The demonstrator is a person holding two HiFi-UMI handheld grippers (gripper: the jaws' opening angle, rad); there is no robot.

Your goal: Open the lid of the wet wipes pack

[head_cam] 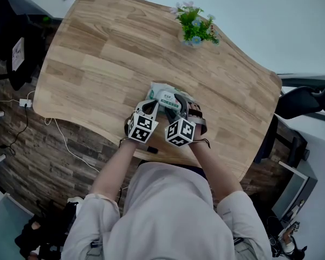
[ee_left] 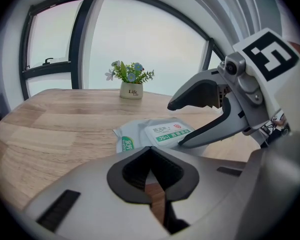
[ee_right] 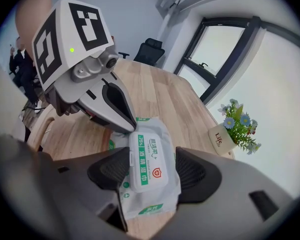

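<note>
The wet wipes pack (head_cam: 163,95) lies flat on the wooden table (head_cam: 97,64), close to its near edge, white with green print and its lid closed. My right gripper (ee_right: 150,173) is open and straddles the pack (ee_right: 149,160), one pad beside each long side of the lid (ee_right: 146,156). The left gripper view shows it (ee_left: 176,125) the same way, jaws wide over the pack (ee_left: 157,134). My left gripper (ee_left: 152,179) is shut with nothing between its pads. Its tip (ee_right: 126,125) rests at the pack's far end. In the head view, left (head_cam: 150,108) and right (head_cam: 182,106) sit side by side.
A small white pot of blue and white flowers (head_cam: 195,31) (ee_left: 131,90) (ee_right: 224,134) stands at the far side of the table. Black office chairs (ee_right: 149,49) stand beyond it. The table's near edge (head_cam: 114,137) runs just under my hands. Windows line the wall.
</note>
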